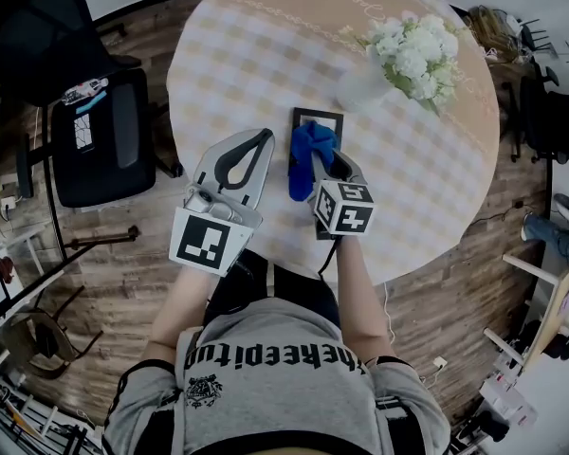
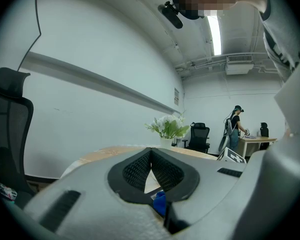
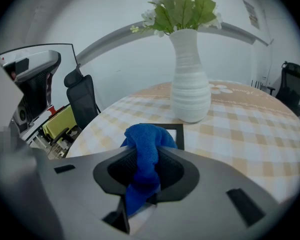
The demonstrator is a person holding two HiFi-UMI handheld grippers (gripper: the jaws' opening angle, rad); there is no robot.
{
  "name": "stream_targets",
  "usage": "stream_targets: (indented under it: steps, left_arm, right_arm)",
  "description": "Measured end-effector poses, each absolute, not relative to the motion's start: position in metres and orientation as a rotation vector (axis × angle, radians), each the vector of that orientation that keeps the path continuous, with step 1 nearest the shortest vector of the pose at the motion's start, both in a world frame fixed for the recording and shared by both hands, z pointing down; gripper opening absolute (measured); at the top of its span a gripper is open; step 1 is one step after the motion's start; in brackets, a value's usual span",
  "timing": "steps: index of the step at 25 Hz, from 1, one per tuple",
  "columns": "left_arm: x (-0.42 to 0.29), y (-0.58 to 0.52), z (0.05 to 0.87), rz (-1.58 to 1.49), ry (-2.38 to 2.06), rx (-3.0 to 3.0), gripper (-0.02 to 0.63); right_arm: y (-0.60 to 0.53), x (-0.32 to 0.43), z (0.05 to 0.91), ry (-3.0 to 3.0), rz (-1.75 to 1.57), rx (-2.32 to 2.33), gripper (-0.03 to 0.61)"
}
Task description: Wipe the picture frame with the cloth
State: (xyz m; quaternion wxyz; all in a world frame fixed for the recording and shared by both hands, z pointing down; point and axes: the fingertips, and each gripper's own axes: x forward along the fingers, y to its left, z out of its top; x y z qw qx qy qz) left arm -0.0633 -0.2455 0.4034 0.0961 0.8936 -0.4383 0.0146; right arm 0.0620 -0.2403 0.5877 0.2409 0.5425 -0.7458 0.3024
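A black picture frame (image 1: 319,115) lies flat on the checked round table (image 1: 256,55); its near end is hidden under the cloth and my right gripper. The right gripper (image 1: 324,159) is shut on a bunched blue cloth (image 1: 306,164), held over the frame's near half. In the right gripper view the cloth (image 3: 145,149) hangs through the jaws of that gripper (image 3: 149,153), with the frame's far corner (image 3: 178,129) just beyond. Left of the frame hovers my left gripper (image 1: 263,138), shut and holding nothing; in its own view the gripper (image 2: 151,151) has its tips together.
A white vase (image 1: 365,88) of white flowers (image 1: 417,55) stands just beyond the frame, and the vase (image 3: 190,94) looms close in the right gripper view. A black office chair (image 1: 104,140) stands left of the table. A person (image 2: 234,131) stands at a far desk.
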Motion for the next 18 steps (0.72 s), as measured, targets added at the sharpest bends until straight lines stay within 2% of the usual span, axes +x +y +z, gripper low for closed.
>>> stream_targets:
  steps: [7,18]
  left_arm:
    - [-0.08,-0.243,0.402,0.037,-1.338,2.629,0.017]
    - [-0.083,-0.242,0.402,0.032,-1.335,2.627,0.017]
  right_arm:
    - [-0.241,0.024,0.581,-2.097,0.797,1.403,0.101]
    - [-0.229,0.024,0.584,-2.08,0.774,1.363,0.101]
